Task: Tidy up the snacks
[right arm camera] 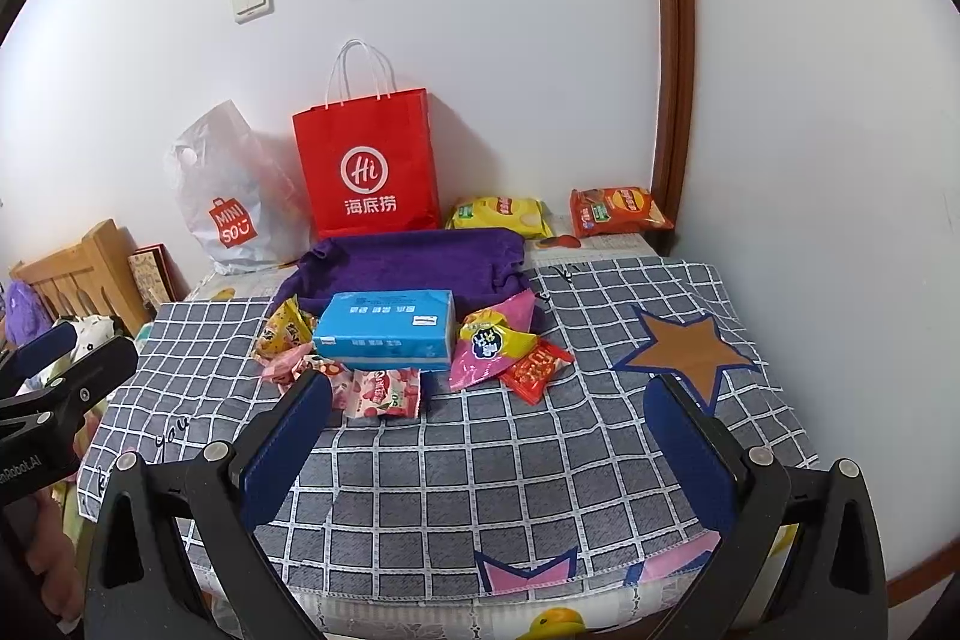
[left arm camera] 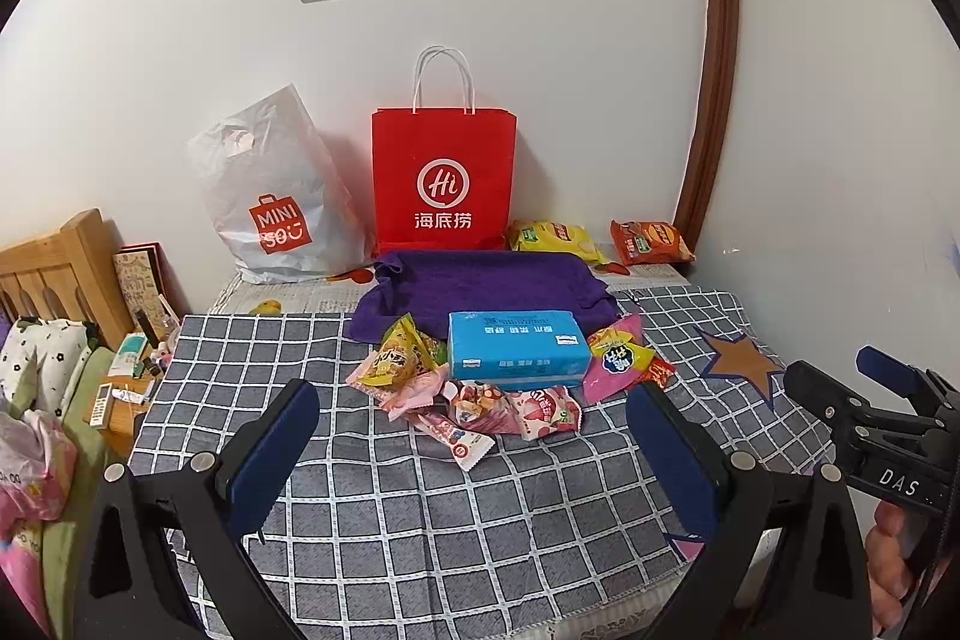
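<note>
A pile of small snack packets (left arm camera: 480, 400) (right arm camera: 384, 388) lies around a blue tissue pack (left arm camera: 516, 349) (right arm camera: 384, 331) on the checked grey cloth. A pink and yellow packet (right arm camera: 489, 343) and a red packet (right arm camera: 534, 370) lie right of the pack. Behind it is a purple towel (left arm camera: 486, 286) (right arm camera: 408, 262). Two chip bags, yellow (left arm camera: 555, 238) (right arm camera: 498, 214) and red (left arm camera: 651, 239) (right arm camera: 618, 208), lie at the back right. My left gripper (left arm camera: 474, 451) is open, short of the pile. My right gripper (right arm camera: 489, 442) is open too, holding nothing.
A red paper bag (left arm camera: 444, 178) (right arm camera: 369, 166) and a white plastic bag (left arm camera: 276, 202) (right arm camera: 231, 202) stand against the wall. A wooden headboard (left arm camera: 54, 268) and a cluttered side table are at the left. A wall closes the right side.
</note>
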Demonstrator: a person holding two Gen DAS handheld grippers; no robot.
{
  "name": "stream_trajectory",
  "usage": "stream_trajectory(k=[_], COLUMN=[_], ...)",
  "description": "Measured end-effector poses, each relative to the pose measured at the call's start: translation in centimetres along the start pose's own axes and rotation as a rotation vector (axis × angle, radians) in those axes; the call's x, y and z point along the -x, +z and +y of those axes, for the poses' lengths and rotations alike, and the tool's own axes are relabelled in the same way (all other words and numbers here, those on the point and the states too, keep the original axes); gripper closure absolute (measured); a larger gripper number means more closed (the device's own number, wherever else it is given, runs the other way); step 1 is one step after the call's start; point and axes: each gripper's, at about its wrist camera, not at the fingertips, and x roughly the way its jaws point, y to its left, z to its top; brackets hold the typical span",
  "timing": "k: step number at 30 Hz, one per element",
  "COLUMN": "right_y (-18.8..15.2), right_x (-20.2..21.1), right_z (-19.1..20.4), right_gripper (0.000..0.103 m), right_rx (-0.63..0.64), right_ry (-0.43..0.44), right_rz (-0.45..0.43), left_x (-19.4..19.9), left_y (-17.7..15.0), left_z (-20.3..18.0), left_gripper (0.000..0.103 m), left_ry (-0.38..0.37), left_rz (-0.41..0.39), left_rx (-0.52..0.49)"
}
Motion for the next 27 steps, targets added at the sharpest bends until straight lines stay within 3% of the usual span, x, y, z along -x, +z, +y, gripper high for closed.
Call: stream_trajectory(k=[27], right_y=[-0.10], right_x=[0.23], right_z=[0.45], right_gripper=[0.000], right_rx=[-0.001], right_ry=[0.016], right_rz=[-0.011], left_x=[-0.11], left_y=[-0.31], left_z=[0.35], left_gripper=[0.001], left_ry=[-0.002], left_rz=[0.000], left_rx=[0.005])
